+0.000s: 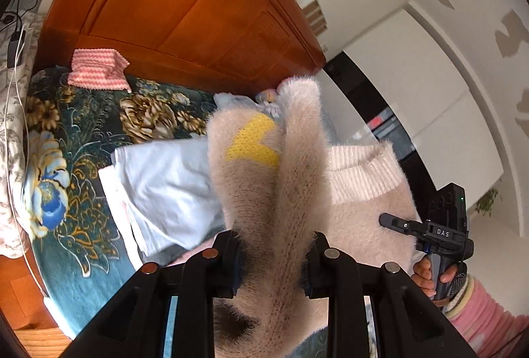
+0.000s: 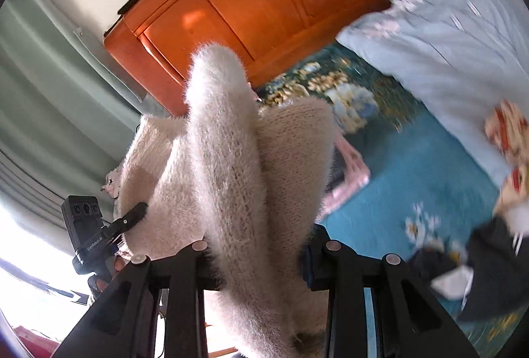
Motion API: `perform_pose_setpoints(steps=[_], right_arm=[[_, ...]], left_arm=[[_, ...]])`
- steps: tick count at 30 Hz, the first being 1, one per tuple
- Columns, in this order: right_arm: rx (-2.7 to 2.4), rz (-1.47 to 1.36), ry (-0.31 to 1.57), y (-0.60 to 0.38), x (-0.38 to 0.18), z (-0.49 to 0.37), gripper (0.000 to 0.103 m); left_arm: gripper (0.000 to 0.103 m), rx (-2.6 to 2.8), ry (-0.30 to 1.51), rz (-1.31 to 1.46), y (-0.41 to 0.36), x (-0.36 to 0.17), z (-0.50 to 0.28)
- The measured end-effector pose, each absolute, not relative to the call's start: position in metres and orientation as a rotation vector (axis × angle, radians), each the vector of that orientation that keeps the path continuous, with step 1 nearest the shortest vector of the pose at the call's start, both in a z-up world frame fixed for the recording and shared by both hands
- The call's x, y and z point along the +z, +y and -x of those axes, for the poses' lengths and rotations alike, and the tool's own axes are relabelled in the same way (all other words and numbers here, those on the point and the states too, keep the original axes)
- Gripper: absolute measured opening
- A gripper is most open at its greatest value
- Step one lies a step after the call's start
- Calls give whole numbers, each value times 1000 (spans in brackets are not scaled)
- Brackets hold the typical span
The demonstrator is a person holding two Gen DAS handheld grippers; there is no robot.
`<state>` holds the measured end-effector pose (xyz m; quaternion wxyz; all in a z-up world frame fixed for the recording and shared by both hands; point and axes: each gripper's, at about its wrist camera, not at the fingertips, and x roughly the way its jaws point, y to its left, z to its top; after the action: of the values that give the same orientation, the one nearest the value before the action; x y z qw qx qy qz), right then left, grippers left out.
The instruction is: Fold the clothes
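The left gripper (image 1: 271,262) is clamping a fold of the fuzzy cream sweater (image 1: 291,179), which is rising up the frame's centre. Only this view is showing the sweater's yellow patch (image 1: 253,143), the folded pale blue garment (image 1: 165,189) at mid-left and the pink striped cloth (image 1: 97,70) at upper left. The right gripper (image 2: 261,258) is likewise gripping the sweater (image 2: 224,166); only there a pale blue quilt (image 2: 456,54) is filling the upper right above the teal floral bedspread (image 2: 413,166).

sweater (image 2: 231,159) hiding right fingers' (image 2: 317,262) tips, blurred bedspread (image 2: 413,166), blurred clothes pile (image 2: 489,258)
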<state>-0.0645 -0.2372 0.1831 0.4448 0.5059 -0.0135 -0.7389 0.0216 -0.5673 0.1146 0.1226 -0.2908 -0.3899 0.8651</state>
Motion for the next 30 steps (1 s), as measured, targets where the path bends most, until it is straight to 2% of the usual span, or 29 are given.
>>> perform_pose_setpoints(steps=[17,23,27,30], right_arm=[[-1637,-1316,275,-428,134,186,34],[-1619,-1451,363,-444,65,210,34],[-1600,-1493,335,-438,39,218,34],[-1595,-1458,319,-438,46,216,34]], left_arm=[[28,2520,-1299,999,-643,56,45],[28,2419,-1462,1173,-645,-11,42],[28,2386,-1515,1186,-644,-28,37],[28,2424,-1486,1093,-645,-8,34]])
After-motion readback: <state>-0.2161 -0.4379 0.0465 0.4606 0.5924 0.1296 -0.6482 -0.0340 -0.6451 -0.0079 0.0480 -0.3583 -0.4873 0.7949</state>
